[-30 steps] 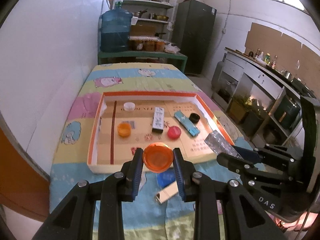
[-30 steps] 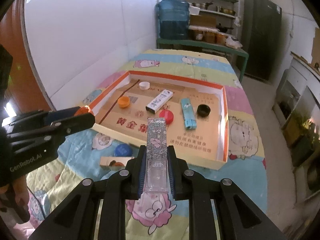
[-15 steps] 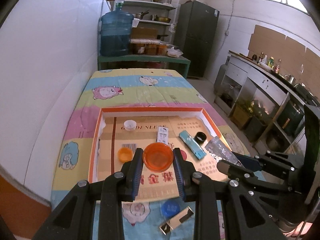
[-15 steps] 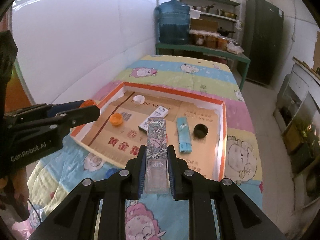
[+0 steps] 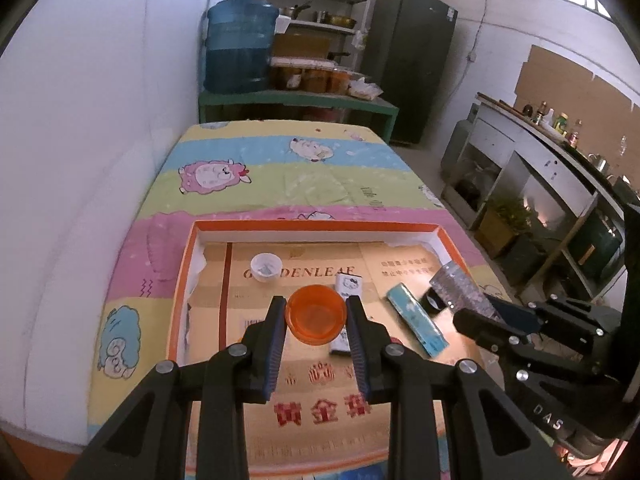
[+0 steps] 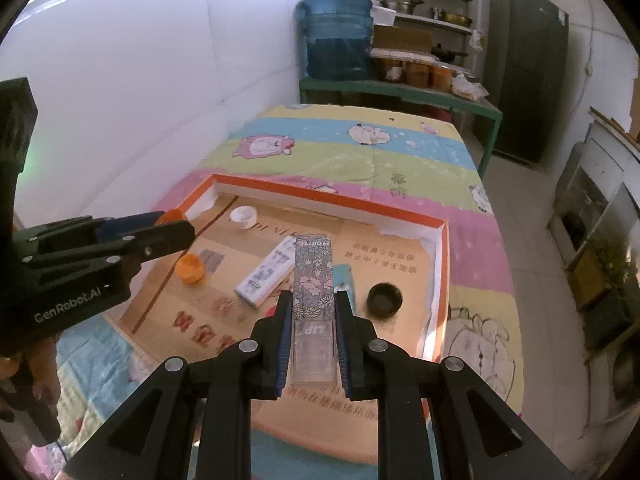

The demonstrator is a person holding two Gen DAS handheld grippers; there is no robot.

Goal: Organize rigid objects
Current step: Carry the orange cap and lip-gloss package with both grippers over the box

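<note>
My left gripper (image 5: 316, 316) is shut on a round orange lid (image 5: 316, 314) and holds it above the orange-rimmed cardboard tray (image 5: 320, 226). My right gripper (image 6: 312, 300) is shut on a tall flower-patterned box (image 6: 312, 276), also over the tray (image 6: 320, 196). Inside the tray lie a white cap (image 6: 243, 216), a small orange cap (image 6: 191, 267), a white box (image 6: 268, 276), a teal box (image 5: 416, 324) and a black cap (image 6: 384, 300). In the right wrist view the left gripper (image 6: 172, 228) sits at the left with its lid (image 6: 170, 215).
The tray lies on a table covered by a striped cartoon cloth (image 5: 280, 176), against a white wall (image 5: 100, 140) on the left. Behind the table a green bench (image 5: 296, 102) carries a blue water jug (image 5: 240, 52). A dark fridge (image 5: 412, 64) and a counter (image 5: 540, 168) stand to the right.
Both grippers have moved forward from the near cloth to above the tray, each still holding its object. The blue cap and small box on the cloth have dropped out of view.
</note>
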